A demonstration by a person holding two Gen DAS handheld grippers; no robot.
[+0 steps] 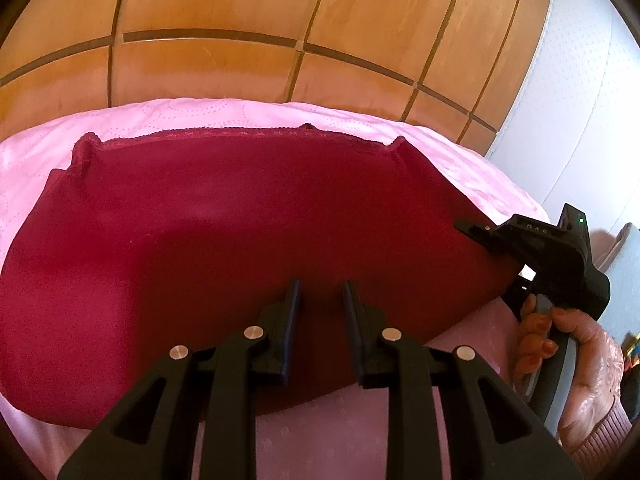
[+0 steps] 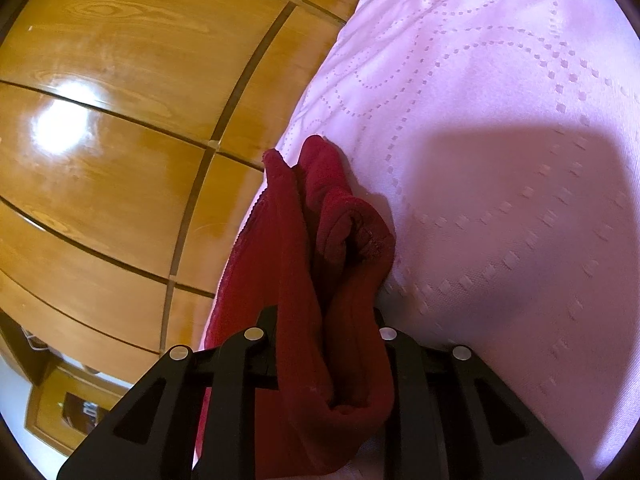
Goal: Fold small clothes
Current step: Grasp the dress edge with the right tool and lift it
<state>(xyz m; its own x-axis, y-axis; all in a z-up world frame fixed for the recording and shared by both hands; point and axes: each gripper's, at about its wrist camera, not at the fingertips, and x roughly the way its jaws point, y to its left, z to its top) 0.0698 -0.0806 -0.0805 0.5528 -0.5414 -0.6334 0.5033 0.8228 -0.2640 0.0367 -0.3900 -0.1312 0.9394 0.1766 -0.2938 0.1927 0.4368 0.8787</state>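
Burgundy garment (image 1: pixel 224 216) spread on pink bedspread (image 1: pixel 168 116); wooden wardrobe (image 1: pixel 240 20) behind. Left gripper (image 1: pixel 320 300) jaws apart above it; right gripper (image 2: pixel 324 320) jaws clamped on bunched edge.

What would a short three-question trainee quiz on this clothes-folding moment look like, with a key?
1. True or false: the left gripper is clamped on the red garment.
2. Which gripper has bunched red fabric between its fingers? A) left B) right
3. Fill in: the garment lies on a ____ bedspread.

Key: 1 false, its fingers are apart above the cloth; 2 B; 3 pink.
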